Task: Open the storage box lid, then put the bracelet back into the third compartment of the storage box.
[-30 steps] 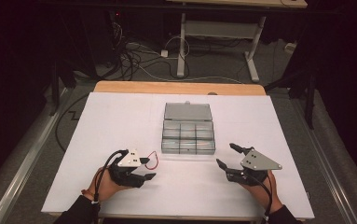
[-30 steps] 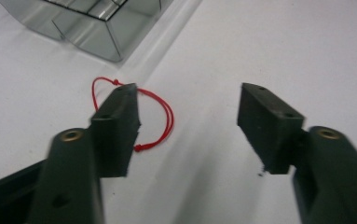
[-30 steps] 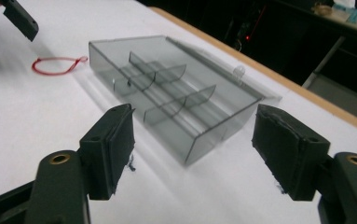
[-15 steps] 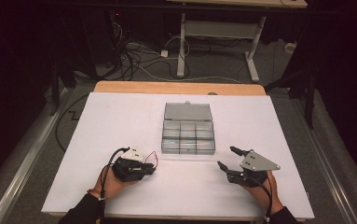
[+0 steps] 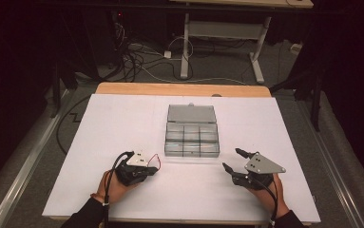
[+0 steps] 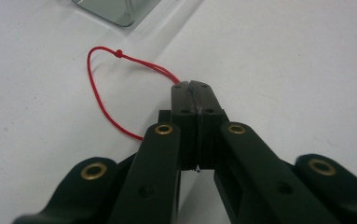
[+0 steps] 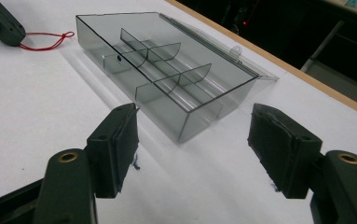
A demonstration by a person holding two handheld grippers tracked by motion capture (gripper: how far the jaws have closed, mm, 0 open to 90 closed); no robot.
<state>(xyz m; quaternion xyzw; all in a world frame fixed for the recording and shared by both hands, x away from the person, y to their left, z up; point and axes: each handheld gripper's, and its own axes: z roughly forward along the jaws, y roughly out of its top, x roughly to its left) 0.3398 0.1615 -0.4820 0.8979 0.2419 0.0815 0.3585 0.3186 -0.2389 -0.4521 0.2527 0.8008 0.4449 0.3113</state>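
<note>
We see the left gripper (image 6: 195, 93) just closed, jaws clamped on a red string loop (image 6: 94, 91) beside the clear divided box (image 7: 167, 74). Our right gripper (image 7: 192, 149) rests near the box, jaws apart, holding nothing.

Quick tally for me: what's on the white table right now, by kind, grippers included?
Red string loop: 1, pinched in the left gripper
Clear compartment box: 1, lid open
Grippers: 2, the left one shut on the string, the right gripper open with nothing between its jaws
Total: 4
</note>
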